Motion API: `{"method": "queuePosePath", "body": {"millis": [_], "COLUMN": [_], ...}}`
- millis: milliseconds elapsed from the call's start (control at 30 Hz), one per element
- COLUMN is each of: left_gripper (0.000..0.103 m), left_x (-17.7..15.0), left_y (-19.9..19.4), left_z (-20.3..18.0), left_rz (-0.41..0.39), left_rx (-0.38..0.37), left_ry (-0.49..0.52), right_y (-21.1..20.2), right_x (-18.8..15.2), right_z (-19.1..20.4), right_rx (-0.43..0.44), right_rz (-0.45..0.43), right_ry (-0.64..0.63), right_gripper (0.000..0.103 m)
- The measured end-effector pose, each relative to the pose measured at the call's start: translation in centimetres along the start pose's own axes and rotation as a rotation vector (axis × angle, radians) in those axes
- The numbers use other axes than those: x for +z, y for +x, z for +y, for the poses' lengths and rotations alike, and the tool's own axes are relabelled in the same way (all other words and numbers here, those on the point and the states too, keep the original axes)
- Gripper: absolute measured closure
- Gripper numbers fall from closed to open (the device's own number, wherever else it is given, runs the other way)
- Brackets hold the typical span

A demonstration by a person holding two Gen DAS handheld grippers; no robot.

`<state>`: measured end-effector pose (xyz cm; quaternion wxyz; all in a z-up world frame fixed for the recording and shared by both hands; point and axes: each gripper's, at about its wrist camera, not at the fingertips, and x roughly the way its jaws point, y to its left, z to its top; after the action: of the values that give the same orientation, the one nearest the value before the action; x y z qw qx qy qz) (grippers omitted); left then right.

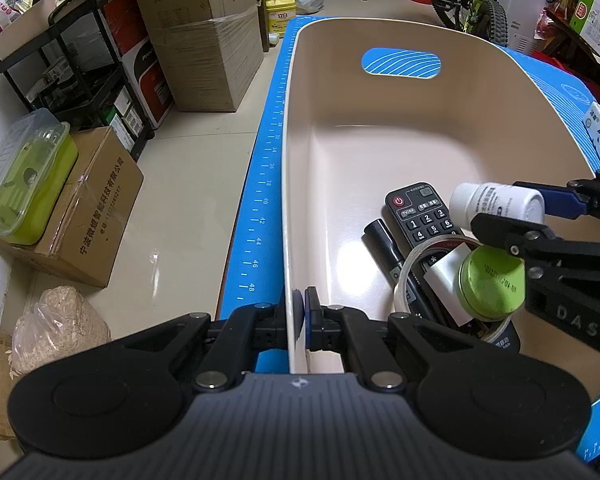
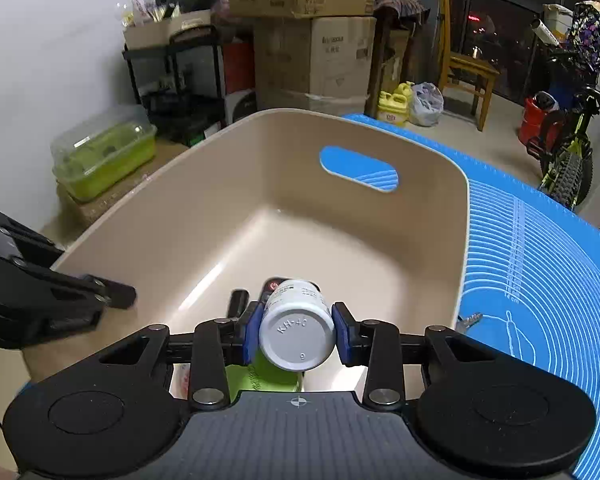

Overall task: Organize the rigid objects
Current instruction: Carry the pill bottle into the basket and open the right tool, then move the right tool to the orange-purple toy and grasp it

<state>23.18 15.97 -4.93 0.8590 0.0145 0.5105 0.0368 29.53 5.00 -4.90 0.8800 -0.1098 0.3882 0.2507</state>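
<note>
Left-wrist view: the left gripper (image 1: 303, 312) is clamped on the near-left wall of a beige plastic tub (image 1: 296, 184), one blue pad (image 1: 312, 316) inside the wall and the other outside, with the jaws nearly together on the thin rim. The tub stands on a blue ruled mat (image 1: 260, 208) that covers the desk. A cut-out handle (image 1: 400, 63) pierces the tub's far wall.

In the near-right corner of the tub lie a black remote control (image 1: 424, 216), a black marker pen (image 1: 384, 240) just to its left, a roll of clear tape (image 1: 408, 280) that overlaps both, and a round green tin (image 1: 492, 284) resting within the tape roll.

The right gripper (image 1: 512, 204) enters from the right edge, above these things, and is clamped on a white pill bottle (image 1: 496, 202), which lies on its side between the pads, over the inside of the tub.

Right-wrist view: the right gripper (image 2: 298, 338) holds the white pill bottle (image 2: 298, 332) with one blue pad on either side and the bottle's base toward the camera. The bottle hangs over the near end of the tub (image 2: 462, 240). Part of the left gripper's black frame (image 2: 60, 296) shows at the left edge of this view. A small metal piece (image 2: 470, 319), too small to identify, lies on the mat just outside the tub's right wall.
</note>
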Motion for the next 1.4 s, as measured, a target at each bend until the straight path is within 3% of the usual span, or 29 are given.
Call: {"method": "queuePosePath", "body": {"millis": [100,267,367,533,767,900,1100,1400], "left_gripper": [0.097,0.097,0.097,0.097,0.097,0.097,0.097,0.097], "left_x": [0.0,0.0,0.0,0.0,0.0,0.0,0.0,0.0], "left_y": [-0.1,-0.1,-0.1,-0.1,0.0,0.0,0.1,0.1], "left_z": [0.0,0.1,0.1,0.1,0.1,0.0,-0.1,0.2], "left_rz": [0.0,0.0,0.0,-0.001,0.0,0.0,0.003,0.003], "left_rx": [-0.002,-0.006,-0.008,-0.009,-0.006,-0.004,0.001,0.0], "left_ry": [0.0,0.0,-0.001,-0.001,0.0,0.001,0.002,0.001], "right_y": [0.1,0.1,-0.8,-3.2,-6.2,-5.9,-2.8,0.5], "right_x": [-0.1,-0.1,0.1,0.7,1.2,0.2,-2.3,-5.3], "right_z": [0.4,0.5,0.2,-1.9,-6.9,-10.3,-13.9,-14.6], "right_rx": [-0.008,0.007,0.002,-0.01,-0.107,-0.15,-0.18,-0.101], "right_rz": [0.013,0.014,-0.019,-0.115,-0.232,-0.231,-0.146,-0.022], "right_ry": [-0.017,-0.018,-0.012,0.04,0.136,0.205,0.251,0.183], "right_gripper": [0.052,0.049,0.036,0.035,0.034,0.034,0.034,0.032]}}
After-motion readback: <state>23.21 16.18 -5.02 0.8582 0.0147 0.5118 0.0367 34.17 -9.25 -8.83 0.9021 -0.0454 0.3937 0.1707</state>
